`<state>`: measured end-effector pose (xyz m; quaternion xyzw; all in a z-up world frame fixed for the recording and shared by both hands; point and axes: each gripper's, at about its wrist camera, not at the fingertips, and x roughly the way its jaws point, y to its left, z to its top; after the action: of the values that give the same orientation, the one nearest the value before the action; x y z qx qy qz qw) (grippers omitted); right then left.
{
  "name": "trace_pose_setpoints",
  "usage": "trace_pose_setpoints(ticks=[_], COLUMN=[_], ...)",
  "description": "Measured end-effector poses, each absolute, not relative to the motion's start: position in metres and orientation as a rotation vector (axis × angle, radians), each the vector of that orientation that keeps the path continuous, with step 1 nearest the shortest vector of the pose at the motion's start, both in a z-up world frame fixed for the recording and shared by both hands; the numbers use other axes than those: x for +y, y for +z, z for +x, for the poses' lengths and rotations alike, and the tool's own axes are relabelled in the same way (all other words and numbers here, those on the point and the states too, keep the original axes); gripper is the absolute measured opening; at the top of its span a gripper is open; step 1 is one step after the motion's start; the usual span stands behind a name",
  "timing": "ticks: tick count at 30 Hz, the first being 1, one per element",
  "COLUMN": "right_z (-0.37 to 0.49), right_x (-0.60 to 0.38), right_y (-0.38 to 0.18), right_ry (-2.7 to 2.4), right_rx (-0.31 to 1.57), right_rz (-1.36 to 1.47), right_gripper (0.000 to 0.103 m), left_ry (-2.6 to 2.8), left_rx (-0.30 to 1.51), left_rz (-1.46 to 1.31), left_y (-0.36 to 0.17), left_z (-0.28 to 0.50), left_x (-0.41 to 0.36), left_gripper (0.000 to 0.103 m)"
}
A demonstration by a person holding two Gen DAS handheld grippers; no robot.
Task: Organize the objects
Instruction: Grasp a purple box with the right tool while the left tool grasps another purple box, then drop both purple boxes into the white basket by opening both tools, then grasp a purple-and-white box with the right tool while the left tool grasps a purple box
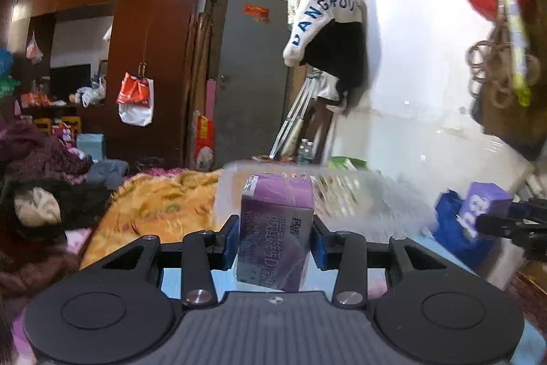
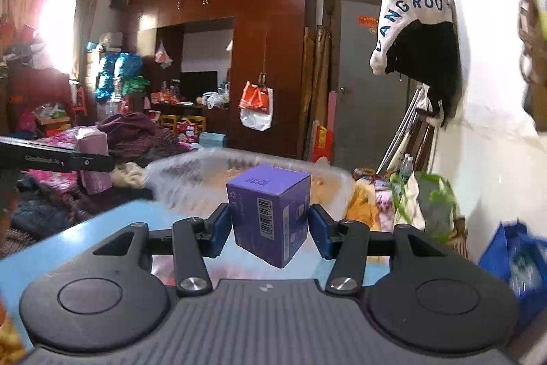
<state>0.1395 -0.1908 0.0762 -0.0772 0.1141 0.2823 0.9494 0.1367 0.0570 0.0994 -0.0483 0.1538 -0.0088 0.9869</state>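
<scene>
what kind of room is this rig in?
Most likely a lived-in bedroom that doubles as storage: a bed with an orange blanket, a tall dark wardrobe piled with bundles, and clothes hung on the wall.

I see a purple medicine box point(image 1: 275, 228) with white lettering, a violet-blue cube box point(image 2: 270, 214) with a barcode, blue pads on black fingers point(image 1: 230, 236), and a pale blue counter point(image 2: 68, 242).

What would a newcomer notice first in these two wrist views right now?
Each gripper holds a purple box off the surface: the left gripper clamps a tall purple medicine box, the right gripper a squat purple box. Just beyond both sits a clear plastic bin.
</scene>
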Motion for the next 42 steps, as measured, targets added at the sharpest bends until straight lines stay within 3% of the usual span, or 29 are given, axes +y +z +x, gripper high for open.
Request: trace_pose_setpoints(ticks=[6,12,13,14,15,16,20,22,25,27,32,35,42], right_z=[0.228,0.253,0.251,0.249,0.244,0.238,0.211,0.19,0.149,0.127,0.096,0.098,0.121], right_x=[-0.137,-0.118,-0.119,-0.12,-0.122,-0.126,-0.146,-0.161,-0.185,-0.201,-0.234,-0.237,-0.226], right_y=[0.085,0.07,0.068,0.067,0.068,0.07,0.081,0.078,0.058,0.039,-0.004,-0.01,-0.022], right_ry=[0.524,0.536,0.537,0.535,0.528,0.524,0.56,0.579,0.587,0.576,0.559,0.539,0.495], right_rx=[0.361,0.453,0.456,0.451,0.437,0.418,0.343,0.323,0.285,0.282,0.39,0.413,0.497], right_rz=[-0.19,-0.243,-0.254,-0.26,-0.26,-0.257,-0.209,-0.182,-0.176,-0.16,-0.04,-0.024,-0.06], right_gripper=[0.053,0.055,0.059,0.074,0.083,0.092,0.1,0.103,0.103,0.103,0.103,0.103,0.103], left_ry=[-0.015,0.001,-0.005,-0.008,-0.007,-0.003,0.002,0.0,0.01,-0.008,0.019,-0.045,-0.114], left_rx=[0.442,0.51,0.501,0.497,0.501,0.499,0.419,0.352,0.282,0.331,0.326,0.34,0.382], left_rz=[-0.092,-0.095,-0.095,-0.086,-0.072,-0.059,-0.065,-0.087,-0.105,-0.083,-0.072,-0.146,-0.024], left_y=[0.114,0.101,0.099,0.097,0.096,0.095,0.1,0.098,0.086,0.07,0.02,0.001,-0.014], left_z=[0.235,0.271,0.27,0.27,0.269,0.268,0.236,0.205,0.16,0.138,0.079,0.05,0.031], left_x=[0.041,0.035,0.034,0.033,0.03,0.029,0.03,0.032,0.028,0.025,0.025,0.029,-0.004], left_gripper=[0.045,0.046,0.052,0.063,0.082,0.088,0.088,0.103,0.103,0.103,0.101,0.1,0.098])
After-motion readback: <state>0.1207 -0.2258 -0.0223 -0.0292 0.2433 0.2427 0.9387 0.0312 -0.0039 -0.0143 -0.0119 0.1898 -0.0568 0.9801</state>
